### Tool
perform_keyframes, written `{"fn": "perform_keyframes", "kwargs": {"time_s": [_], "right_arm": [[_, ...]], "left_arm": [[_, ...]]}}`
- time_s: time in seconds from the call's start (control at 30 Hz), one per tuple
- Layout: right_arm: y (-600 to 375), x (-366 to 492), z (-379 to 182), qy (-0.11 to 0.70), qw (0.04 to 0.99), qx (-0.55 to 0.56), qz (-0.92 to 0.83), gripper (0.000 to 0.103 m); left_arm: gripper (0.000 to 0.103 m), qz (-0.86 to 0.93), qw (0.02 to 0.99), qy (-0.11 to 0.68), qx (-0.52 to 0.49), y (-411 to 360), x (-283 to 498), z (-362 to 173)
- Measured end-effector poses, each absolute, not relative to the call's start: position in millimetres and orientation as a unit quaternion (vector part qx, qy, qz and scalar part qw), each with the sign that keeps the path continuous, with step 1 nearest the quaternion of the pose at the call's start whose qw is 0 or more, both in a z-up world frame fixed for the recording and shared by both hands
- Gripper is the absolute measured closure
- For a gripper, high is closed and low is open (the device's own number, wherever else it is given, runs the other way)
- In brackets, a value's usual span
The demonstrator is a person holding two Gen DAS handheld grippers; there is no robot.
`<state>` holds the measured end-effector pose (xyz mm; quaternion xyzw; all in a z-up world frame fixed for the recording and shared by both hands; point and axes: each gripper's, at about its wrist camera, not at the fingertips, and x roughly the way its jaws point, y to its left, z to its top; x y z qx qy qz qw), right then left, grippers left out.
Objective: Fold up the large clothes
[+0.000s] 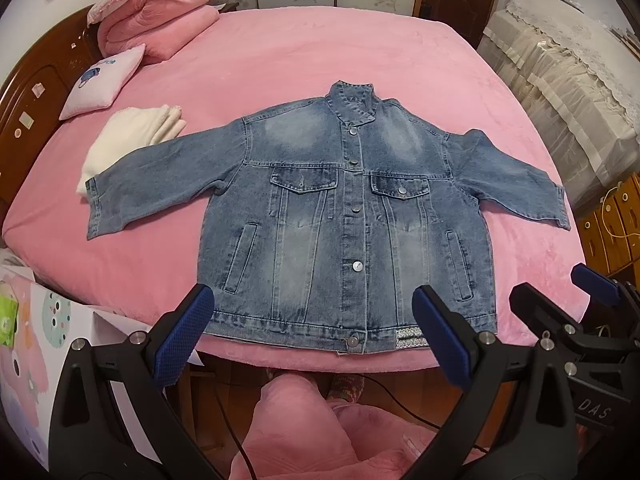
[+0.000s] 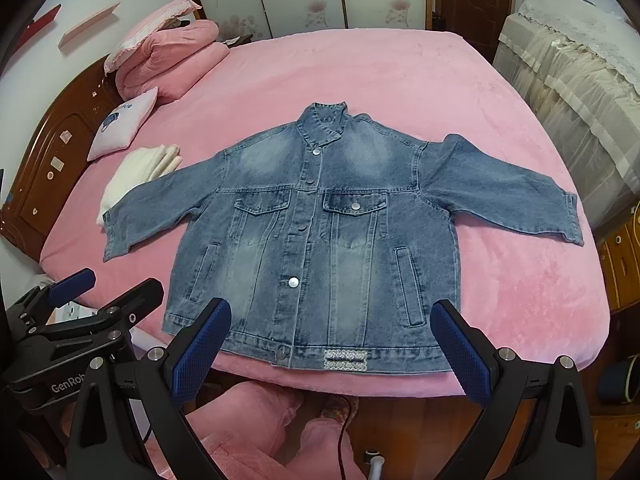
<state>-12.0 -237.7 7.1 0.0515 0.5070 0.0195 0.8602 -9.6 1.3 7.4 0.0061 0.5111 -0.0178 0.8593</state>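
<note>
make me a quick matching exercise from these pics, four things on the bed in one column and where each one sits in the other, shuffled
Things:
1. denim jacket
2. cream folded cloth
3. small printed pillow
4. folded pink quilt

Places:
A. far left corner of the bed, by the headboard, topmost of the stack there
B. spread flat, front up, in the middle of the bed
C. partly under the end of the jacket's sleeve, on the left side of the picture
D. leaning at the foot of the quilt stack, beyond the cream cloth

Pairs: 1-B, 2-C, 3-D, 4-A
</note>
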Motion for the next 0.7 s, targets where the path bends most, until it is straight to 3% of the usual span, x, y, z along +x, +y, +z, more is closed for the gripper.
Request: {"fn": "perform_keyframes", "kwargs": {"time_s": [0.27,0.7], "right_arm": [[-231.3,-11.6,4.8,0.510,0.858,0.053,0.022,0.002],[-201.7,-8.7,-7.7,0.514,0.855,0.009,0.072,0.002]], "left_arm": [[0.004,-0.007,0.860,0.511,0.022,3.8,-23.5,3.6],[0.004,0.015,0.821,0.564,-0.089,49.2,-25.9,-35.7]]}}
